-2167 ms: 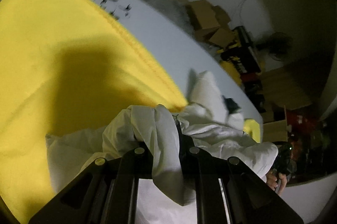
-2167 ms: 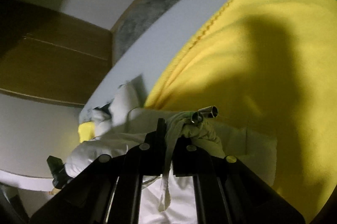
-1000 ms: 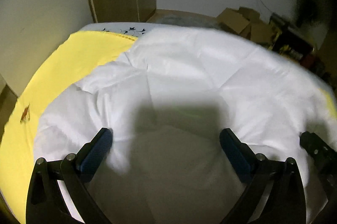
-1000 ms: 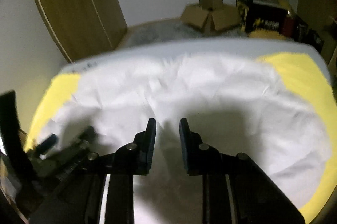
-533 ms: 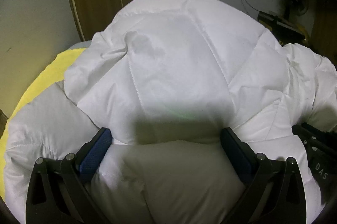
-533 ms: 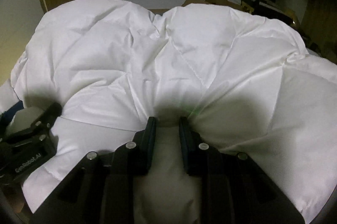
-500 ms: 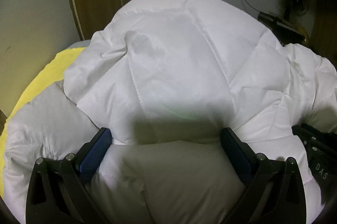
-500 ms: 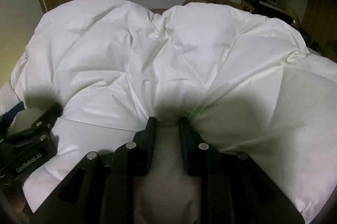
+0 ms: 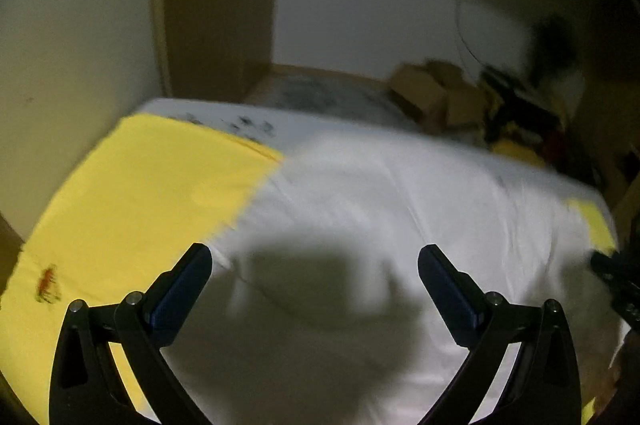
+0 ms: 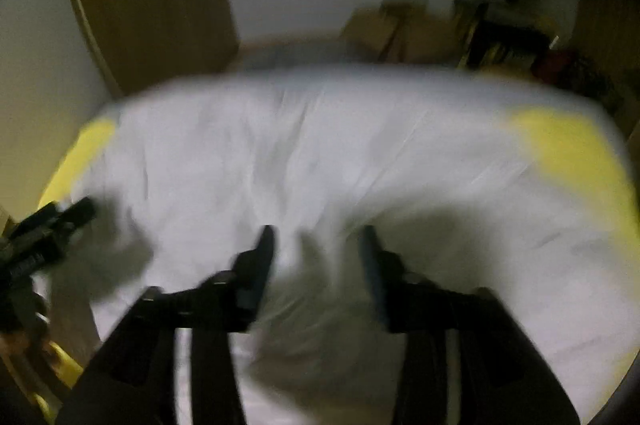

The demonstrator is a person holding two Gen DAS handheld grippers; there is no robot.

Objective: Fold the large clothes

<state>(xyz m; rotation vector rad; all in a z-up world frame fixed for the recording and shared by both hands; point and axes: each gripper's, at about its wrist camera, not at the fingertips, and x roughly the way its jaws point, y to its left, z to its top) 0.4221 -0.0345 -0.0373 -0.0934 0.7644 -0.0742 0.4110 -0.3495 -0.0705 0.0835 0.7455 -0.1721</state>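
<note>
**Both tools spread above the white garment**

No readable writing in either view; both frames are motion-blurred. A small orange-red mark [image 9: 47, 284] sits on the yellow sheet [image 9: 152, 185], too smeared to read.

Left tool [image 9: 315, 271]: fingers wide apart, blue-padded fingertips [image 9: 182, 289] angled outward, nothing between them. It hangs over the near part of the white garment [image 9: 400, 209], casting a dark shadow on the cloth. In the right wrist view the left tool [image 10: 48, 225] shows at the left edge, low over the garment's near-left part.

Right tool [image 10: 318, 245]: fingers parted with a clear gap, white cloth visible between them; blur hides whether the tips touch the fabric. In the left wrist view it [image 9: 616, 273] shows at the right edge.

White garment [image 10: 320, 153]: spread broadly and mostly flat across the bed, lightly wrinkled, with faint seam lines. It covers most of the yellow sheet [image 10: 568, 141], which shows at both sides.

Behind: wooden wardrobe [image 9: 218, 1], cardboard boxes [image 9: 432, 95] on the floor.
</note>
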